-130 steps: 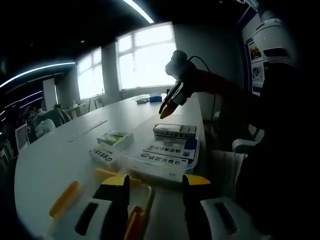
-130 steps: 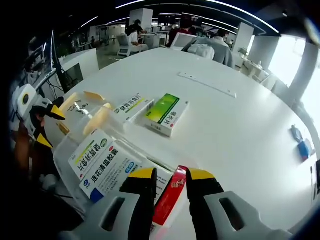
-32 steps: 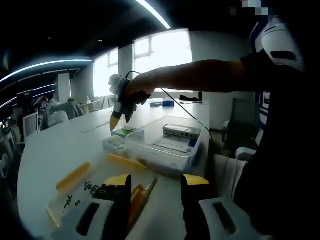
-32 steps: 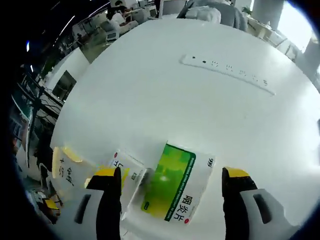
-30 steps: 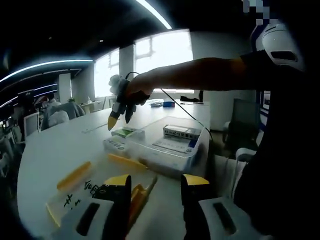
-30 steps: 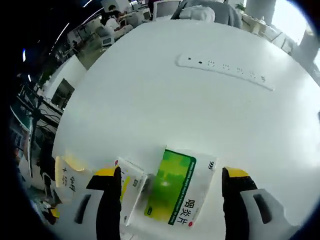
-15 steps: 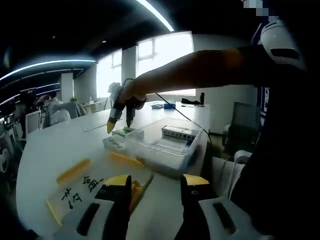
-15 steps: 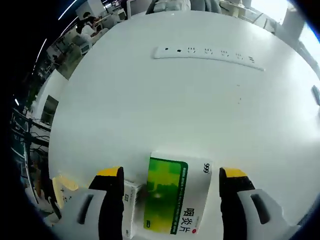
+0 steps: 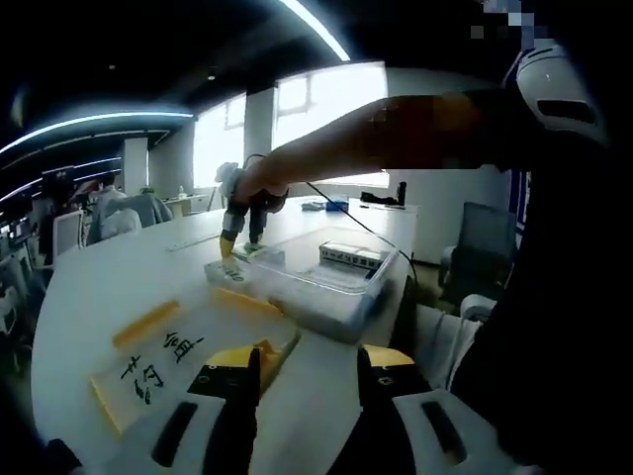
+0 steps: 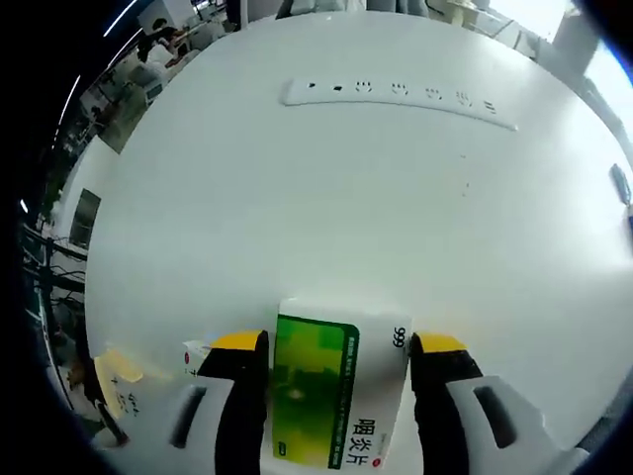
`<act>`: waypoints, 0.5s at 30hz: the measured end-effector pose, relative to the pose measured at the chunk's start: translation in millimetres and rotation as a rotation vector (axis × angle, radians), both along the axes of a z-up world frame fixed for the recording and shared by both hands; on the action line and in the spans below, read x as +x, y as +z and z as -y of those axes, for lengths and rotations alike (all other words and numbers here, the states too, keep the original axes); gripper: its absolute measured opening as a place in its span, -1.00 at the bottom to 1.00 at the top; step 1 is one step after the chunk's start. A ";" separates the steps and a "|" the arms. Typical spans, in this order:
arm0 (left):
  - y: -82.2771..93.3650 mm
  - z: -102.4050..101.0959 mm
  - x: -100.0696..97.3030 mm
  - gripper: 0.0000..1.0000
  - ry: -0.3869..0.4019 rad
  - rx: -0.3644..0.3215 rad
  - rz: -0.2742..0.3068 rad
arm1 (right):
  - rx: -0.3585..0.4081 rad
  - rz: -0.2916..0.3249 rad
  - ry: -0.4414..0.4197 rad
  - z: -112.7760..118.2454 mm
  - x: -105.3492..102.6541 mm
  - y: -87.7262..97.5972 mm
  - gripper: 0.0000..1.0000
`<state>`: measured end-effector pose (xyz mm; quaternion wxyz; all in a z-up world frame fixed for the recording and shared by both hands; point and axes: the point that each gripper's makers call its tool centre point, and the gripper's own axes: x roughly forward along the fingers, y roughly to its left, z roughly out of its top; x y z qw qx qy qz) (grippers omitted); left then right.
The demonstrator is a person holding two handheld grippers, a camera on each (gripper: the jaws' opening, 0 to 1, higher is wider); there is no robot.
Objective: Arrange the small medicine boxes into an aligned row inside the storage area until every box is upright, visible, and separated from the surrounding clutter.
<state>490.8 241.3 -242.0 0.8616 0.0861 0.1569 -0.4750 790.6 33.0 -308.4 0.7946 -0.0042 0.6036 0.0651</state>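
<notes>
My right gripper (image 10: 338, 348) stands over the white table (image 10: 297, 198), its jaws touching both long sides of a green and white medicine box (image 10: 331, 391) that lies flat. In the left gripper view a hand holds that right gripper (image 9: 237, 237) down on the green box (image 9: 253, 255), beside a clear plastic storage bin (image 9: 326, 292). One white box (image 9: 351, 255) lies inside the bin. Another white box (image 10: 195, 354) rests left of the green one. My left gripper (image 9: 309, 361) hovers low and open, with nothing in it.
The bin's clear lid (image 9: 168, 356), with yellow clips and handwriting, lies flat on the table near my left gripper. A white power strip (image 10: 396, 94) runs across the far part of the table. Office chairs and desks stand beyond the table edge.
The right gripper's jaws have drawn in from a wide spread until they meet the green box's sides. The left gripper view has shifted only slightly.
</notes>
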 end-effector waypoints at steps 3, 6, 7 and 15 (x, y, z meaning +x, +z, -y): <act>2.7 -0.3 -3.7 -0.23 -0.009 0.008 0.003 | -0.029 -0.007 0.033 -3.6 -16.1 -2.9 0.22; 2.2 -3.3 -2.1 -0.23 0.002 0.005 0.001 | -0.057 -0.004 0.037 0.0 -21.2 -5.6 0.14; 2.1 -4.5 -0.7 -0.23 0.011 0.002 -0.001 | -0.051 0.000 0.021 -0.7 -19.6 -5.7 0.14; 0.4 -0.3 -1.0 -0.23 0.009 -0.016 -0.003 | -0.068 -0.006 0.042 -0.8 -15.8 -5.3 0.14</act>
